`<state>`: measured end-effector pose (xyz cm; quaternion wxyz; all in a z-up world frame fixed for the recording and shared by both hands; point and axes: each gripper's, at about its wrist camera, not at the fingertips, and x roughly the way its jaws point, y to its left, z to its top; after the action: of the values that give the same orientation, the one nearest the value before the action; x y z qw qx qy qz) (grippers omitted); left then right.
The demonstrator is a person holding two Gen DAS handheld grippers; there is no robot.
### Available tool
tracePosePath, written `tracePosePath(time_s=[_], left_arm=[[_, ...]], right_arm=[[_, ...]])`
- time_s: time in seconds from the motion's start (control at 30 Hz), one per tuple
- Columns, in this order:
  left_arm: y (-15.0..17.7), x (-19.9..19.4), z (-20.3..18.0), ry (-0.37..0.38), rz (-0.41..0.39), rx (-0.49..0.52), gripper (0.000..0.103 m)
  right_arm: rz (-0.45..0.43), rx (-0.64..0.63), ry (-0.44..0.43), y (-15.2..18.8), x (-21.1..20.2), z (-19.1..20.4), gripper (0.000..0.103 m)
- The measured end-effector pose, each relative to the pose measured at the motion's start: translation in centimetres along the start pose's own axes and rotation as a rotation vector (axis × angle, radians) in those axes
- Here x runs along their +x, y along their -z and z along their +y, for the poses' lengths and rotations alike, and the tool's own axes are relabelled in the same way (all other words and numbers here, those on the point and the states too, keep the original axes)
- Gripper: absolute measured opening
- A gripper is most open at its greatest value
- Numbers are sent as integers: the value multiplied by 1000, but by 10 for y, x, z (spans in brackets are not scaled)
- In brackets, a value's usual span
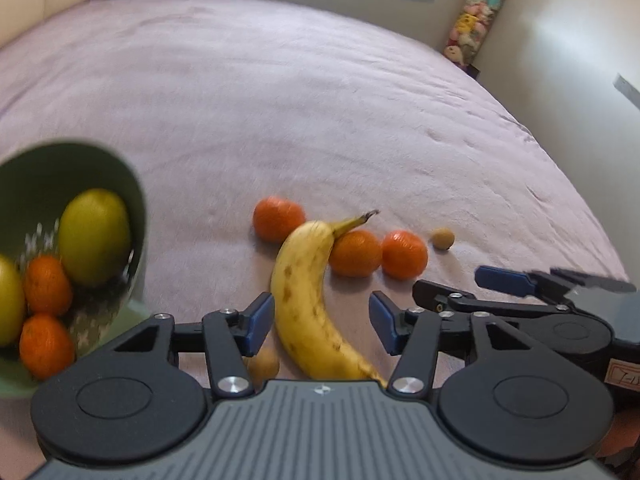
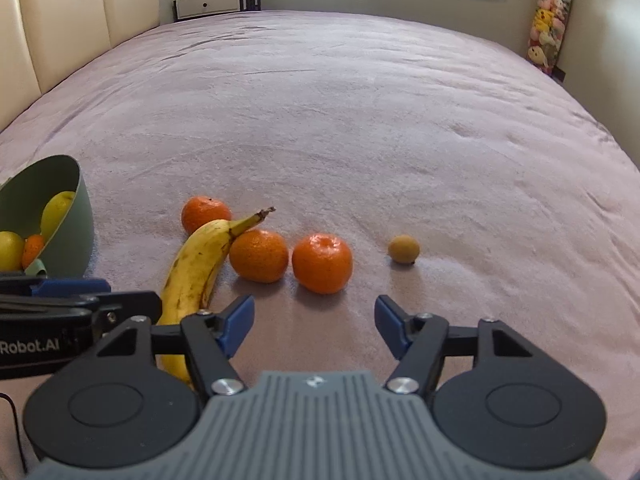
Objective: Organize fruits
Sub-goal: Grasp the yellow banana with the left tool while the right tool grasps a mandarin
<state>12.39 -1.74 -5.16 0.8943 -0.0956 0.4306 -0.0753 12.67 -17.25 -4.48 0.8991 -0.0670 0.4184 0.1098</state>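
- Pinkish-mauve bedspread (image 2: 360, 120) is covering a wide bed and carrying all the loose fruit.
- Left gripper (image 1: 322, 320) is hovering low over the spread, jaws partly open; the banana (image 1: 308, 304) is lying between its blue pads (image 1: 260, 320), the left pad right at the peel, the right pad clear of it (no squeeze visible).
- Banana stem is pointing away and resting against the middle tangerine (image 1: 355, 254).
- Far tangerine (image 1: 279, 219) is sitting behind the banana; the right-hand tangerine (image 1: 405, 254) is lying just beside the middle one.
- Small tan fruit (image 1: 443, 238) is sitting alone, right of the tangerines; a second small tan fruit (image 1: 263, 364) is peeking out beneath the left gripper.
- Green bowl (image 1: 136, 200) is standing to the left, holding two yellow-green citrus and two tangerines (blurred).
- Right gripper (image 2: 315, 328) is hanging beside the left one, jaws partly open and holding nothing, bare spread between them, tangerines just ahead.
- Cream padded headboard (image 2: 60, 20) is running along the left edge.
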Motion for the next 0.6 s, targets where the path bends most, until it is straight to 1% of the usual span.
tracePosePath(time_s=[0.07, 0.1, 0.23, 0.3, 0.37, 0.47, 0.53, 0.6], left_arm=[[-1, 1, -6, -50, 5, 53, 61], [0, 0, -6, -55, -3, 62, 61], [2, 3, -2, -29, -4, 49, 61], [2, 6, -2, -49, 8, 53, 61], [3, 10, -1, -50, 11, 54, 61], [2, 15, 2, -43, 23, 45, 61], [-1, 19, 3, -51, 30, 47, 61], [-1, 20, 5, -59, 35, 40, 62]], right_arm=[[-5, -35, 7, -2, 4, 1, 55], [-6, -45, 5, -2, 5, 1, 54], [-1, -53, -6, -4, 14, 1, 53], [5, -37, -6, -7, 22, 0, 53], [5, -27, -5, -10, 30, -1, 53], [15, -49, 10, -12, 45, 2, 51], [31, -68, 23, -11, 52, 3, 49], [42, -62, 19, -10, 58, 2, 49]])
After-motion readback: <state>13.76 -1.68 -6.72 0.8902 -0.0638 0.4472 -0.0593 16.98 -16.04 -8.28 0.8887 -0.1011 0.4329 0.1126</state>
